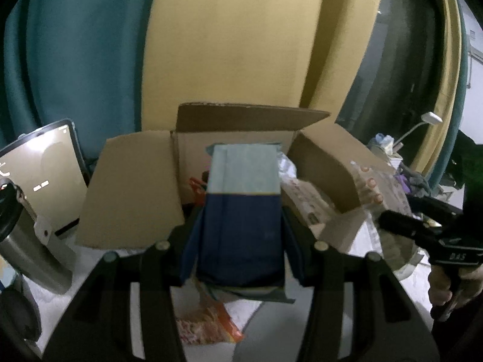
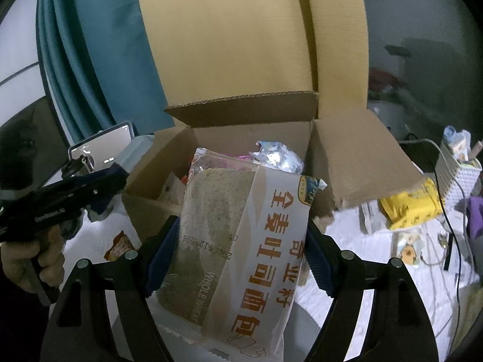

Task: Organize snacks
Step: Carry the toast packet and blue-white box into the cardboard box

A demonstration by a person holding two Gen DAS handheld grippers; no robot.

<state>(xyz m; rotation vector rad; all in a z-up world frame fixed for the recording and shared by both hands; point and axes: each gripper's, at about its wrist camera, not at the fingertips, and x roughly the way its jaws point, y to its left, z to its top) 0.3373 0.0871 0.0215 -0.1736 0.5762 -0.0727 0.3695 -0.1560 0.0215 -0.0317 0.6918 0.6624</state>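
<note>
Blue pads of the right hand-held gripper [image 2: 241, 250] pinch the whole-wheat bread bag [image 2: 238, 241] across its width at lower centre of the right wrist view; jaws stand wide because the loaf is wide, not because they are free; bag held lengthwise, its far end pointing at the mouth of the cardboard box [image 2: 356, 157], probably so it can slide in end-first.

Left hand-held gripper [image 1: 241, 235] likewise clamps a blue-and-pale-green carton [image 1: 244, 199] at centre of the left wrist view; narrower grip, pads pressed on its two long sides; carton sits upright between the fingers, top edge level with the box opening, just in front of it.

Box flaps are folded outward on all visible sides, which keeps the mouth clear; inside, a silver foil packet [image 2: 277, 157] and something red, too small to name; room left beside them looks tight, so the two items may have to go in one after the other.

Judgement: both snacks lifted and on approach, neither yet inside.

Outward: an orange snack packet [image 1: 208, 325] lies on the white bench [image 1: 416, 280] below the carton, not yet collected; a yellow packet [image 2: 413, 202] at right of the right wrist view; a metal flask [image 1: 36, 241] and a lit tablet [image 1: 51, 166] at left; teal curtain [image 1: 75, 60] behind.
</note>
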